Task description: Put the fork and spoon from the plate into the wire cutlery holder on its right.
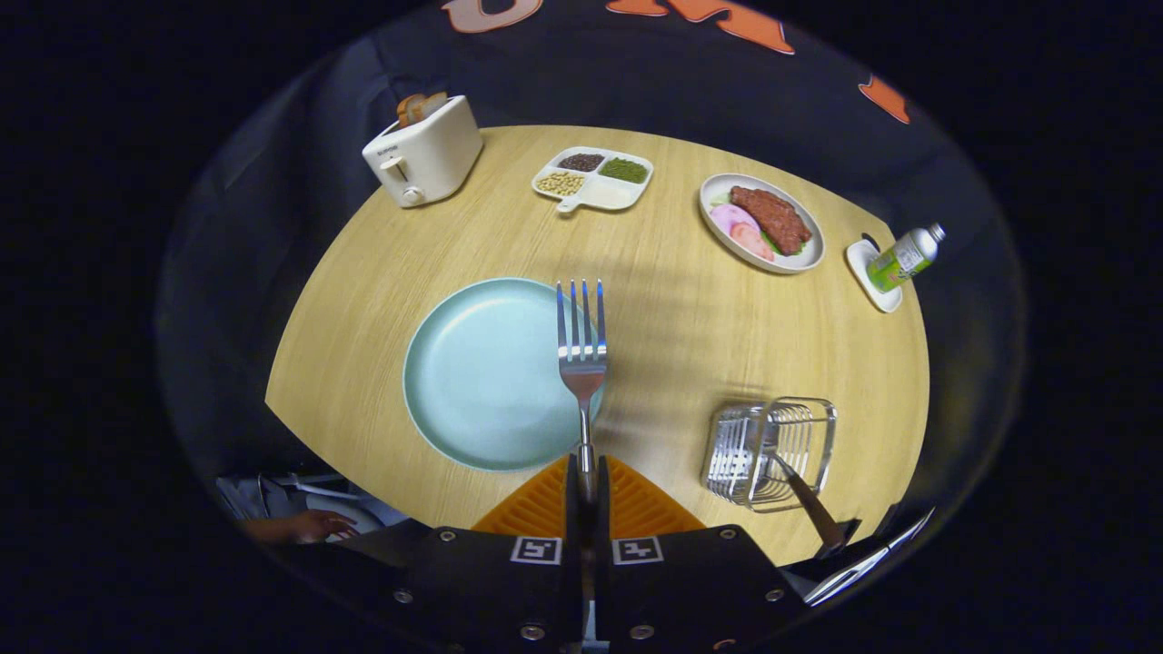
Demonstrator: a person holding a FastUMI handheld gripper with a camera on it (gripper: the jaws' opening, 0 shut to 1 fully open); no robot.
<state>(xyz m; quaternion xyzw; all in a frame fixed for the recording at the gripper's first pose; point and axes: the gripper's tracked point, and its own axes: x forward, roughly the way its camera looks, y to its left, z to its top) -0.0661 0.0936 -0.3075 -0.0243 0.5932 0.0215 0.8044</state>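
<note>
Four tines gleam on the steel fork (582,345) our hand-held gripper (582,481) pinches; wire cutlery holder (770,450) holds a brown-handled utensil (804,504).

The fork (581,350) is polished metal, mirror-bright; the wire cutlery holder (770,450) shows shiny chromed wire. The plate (482,372) looks smooth and matt-glazed — the table (672,309) pale wood grain — the toaster (423,151) glossy plastic.

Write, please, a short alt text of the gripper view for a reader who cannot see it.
The claw is shut on a fork by its handle, tines pointing away, above the right edge of an empty pale blue plate on a wooden table. To the right stands the wire cutlery holder, one utensil handle already leaning out.
</note>
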